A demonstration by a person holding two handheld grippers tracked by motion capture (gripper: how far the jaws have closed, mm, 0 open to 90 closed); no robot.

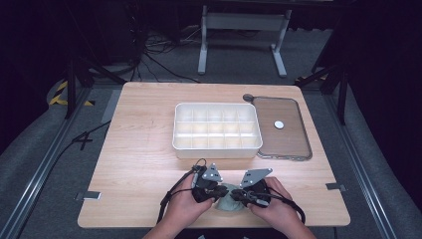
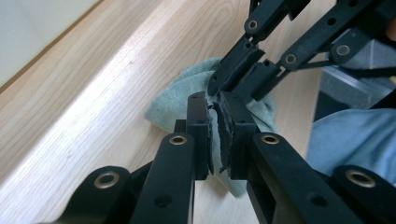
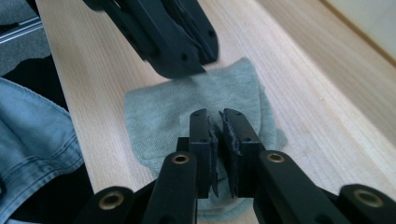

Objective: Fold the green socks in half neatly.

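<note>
A small grey-green cloth [image 1: 227,204] lies on the wooden table [image 1: 139,149] near its front edge, between the two hand-held grippers. My left gripper [image 1: 213,192] has its jaws shut on one edge of the cloth [image 2: 177,100], with only a thin strip of fabric between the pads. My right gripper [image 1: 238,195] meets it from the other side. Its jaws are shut on the cloth [image 3: 163,112] as well. In the left gripper view the right gripper [image 2: 222,84] pinches the cloth just beyond my left gripper [image 2: 215,100]. In the right gripper view the left gripper [image 3: 191,63] sits at the cloth's far edge, beyond my right gripper [image 3: 218,116].
A white compartment box [image 1: 217,149] stands at mid-table. A brown flat tray [image 1: 286,144] with a small white disc [image 1: 278,124] on it lies to the box's right. Blue denim [image 3: 32,140] shows past the table's front edge.
</note>
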